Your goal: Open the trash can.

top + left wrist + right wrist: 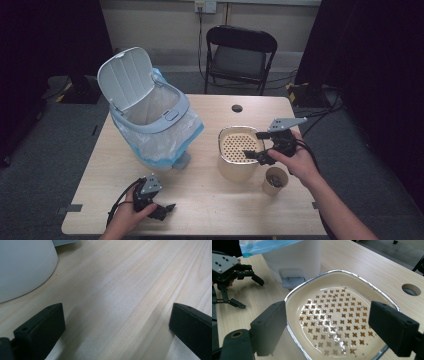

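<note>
Black jaws of our right gripper are standing spread over the cream strainer tub, which is sitting directly below them, beside the paper cup. Our left gripper is idling open, well apart, near the bin.

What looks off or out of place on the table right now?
The white bin stands tilted in the high view, lid up, and its blue-edged liner bag hangs loosely outside the body. The perforated tray of the cream container looks wet. The paper cup stands upright.
</note>
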Motion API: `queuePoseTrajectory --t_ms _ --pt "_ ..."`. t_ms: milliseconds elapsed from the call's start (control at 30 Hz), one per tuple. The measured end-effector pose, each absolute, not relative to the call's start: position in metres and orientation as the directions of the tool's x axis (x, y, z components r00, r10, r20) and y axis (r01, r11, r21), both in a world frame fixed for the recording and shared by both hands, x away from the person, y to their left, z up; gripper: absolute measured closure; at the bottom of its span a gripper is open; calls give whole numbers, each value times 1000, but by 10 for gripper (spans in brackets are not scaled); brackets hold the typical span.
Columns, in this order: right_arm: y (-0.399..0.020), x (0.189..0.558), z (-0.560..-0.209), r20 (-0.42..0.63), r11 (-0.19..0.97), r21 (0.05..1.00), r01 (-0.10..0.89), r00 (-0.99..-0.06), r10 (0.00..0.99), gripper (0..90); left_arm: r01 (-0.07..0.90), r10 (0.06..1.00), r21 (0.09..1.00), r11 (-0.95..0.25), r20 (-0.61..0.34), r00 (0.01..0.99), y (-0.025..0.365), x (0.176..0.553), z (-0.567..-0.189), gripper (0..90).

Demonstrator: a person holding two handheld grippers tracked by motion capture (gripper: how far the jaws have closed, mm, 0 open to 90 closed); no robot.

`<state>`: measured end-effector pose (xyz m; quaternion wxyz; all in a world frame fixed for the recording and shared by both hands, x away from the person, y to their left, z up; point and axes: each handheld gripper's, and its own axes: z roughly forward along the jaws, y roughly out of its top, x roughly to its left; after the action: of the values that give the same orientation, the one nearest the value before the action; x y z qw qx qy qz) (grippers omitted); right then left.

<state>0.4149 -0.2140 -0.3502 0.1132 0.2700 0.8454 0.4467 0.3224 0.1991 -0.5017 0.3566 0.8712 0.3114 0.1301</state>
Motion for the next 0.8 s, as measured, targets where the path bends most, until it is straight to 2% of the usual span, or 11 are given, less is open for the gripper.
queuePoseTrajectory --t_ms 800 --pt "-252 395 -377 78 420 820 388 -803 590 144 452 639 705 -546 1 770 199 322 -502 0"
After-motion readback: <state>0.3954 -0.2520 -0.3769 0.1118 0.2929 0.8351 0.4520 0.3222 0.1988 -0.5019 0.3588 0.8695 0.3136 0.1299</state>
